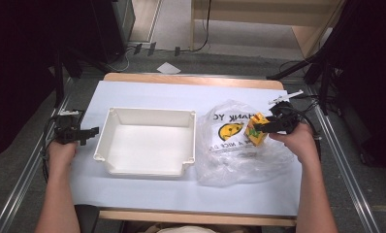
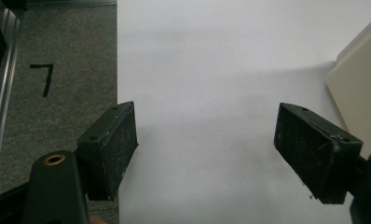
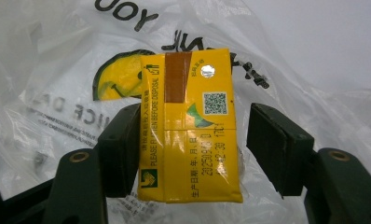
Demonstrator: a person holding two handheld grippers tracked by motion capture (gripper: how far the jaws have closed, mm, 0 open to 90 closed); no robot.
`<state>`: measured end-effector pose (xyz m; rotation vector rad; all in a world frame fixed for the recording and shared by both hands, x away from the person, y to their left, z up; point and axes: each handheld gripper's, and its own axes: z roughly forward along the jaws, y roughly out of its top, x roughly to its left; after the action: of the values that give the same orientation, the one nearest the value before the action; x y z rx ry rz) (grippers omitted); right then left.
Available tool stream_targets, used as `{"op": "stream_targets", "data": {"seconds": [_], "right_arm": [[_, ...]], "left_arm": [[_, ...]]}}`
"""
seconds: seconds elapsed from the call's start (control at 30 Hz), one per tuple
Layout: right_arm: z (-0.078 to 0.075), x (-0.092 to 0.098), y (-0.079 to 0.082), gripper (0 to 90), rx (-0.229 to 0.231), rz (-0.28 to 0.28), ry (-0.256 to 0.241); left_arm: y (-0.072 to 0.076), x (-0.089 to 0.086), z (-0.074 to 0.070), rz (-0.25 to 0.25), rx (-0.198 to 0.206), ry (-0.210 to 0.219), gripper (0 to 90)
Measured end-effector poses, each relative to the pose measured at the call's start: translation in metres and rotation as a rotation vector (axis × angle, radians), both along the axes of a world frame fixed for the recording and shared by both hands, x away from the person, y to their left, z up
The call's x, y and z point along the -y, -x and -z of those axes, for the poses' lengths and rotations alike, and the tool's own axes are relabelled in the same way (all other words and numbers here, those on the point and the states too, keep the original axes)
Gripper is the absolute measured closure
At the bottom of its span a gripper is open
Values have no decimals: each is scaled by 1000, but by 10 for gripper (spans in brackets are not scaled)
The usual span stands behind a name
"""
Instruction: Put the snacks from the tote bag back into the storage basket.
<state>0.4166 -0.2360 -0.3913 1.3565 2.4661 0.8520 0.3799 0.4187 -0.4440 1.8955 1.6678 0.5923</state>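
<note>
The right gripper (image 3: 190, 140) has a yellow drink carton (image 3: 189, 126) between its fingers, the left one touching the carton, a gap at the right one, over the clear plastic bag (image 1: 239, 145) at 3 o'clock on the table (image 1: 147, 94). At 9 o'clock the left gripper (image 2: 204, 149) hovers, fingers wide apart, beside the white tray (image 1: 147, 114).

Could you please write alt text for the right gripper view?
A yellow drink carton stands between the two black jaws of the right gripper, touching one jaw with a gap at the other. Behind it lies a crumpled clear plastic bag printed with a yellow smiley face, on a white table.
</note>
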Motion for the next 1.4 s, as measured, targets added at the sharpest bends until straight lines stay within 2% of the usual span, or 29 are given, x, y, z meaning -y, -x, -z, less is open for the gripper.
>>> {"op": "stream_targets", "data": {"seconds": [0.13,0.5,0.8,0.83,1.03,1.2,1.4], "right_arm": [[6,-4,-3,386,-22,-2,23],[17,-10,-7,399,-47,-15,34],[21,-11,-9,449,-42,-7,23],[23,-13,-10,443,-41,-10,37],[24,-15,-10,446,-37,-8,45],[25,-18,-9,485,-14,0,75],[25,-17,-9,489,-15,0,72]], "left_arm": [[0,0,0,2,-1,0,227],[0,0,0,4,-1,0,226],[0,0,0,1,-2,3,226],[0,0,0,1,-2,2,226],[0,1,0,-1,0,3,226],[1,-1,0,-2,3,8,226],[0,0,0,-1,1,3,226]]}}
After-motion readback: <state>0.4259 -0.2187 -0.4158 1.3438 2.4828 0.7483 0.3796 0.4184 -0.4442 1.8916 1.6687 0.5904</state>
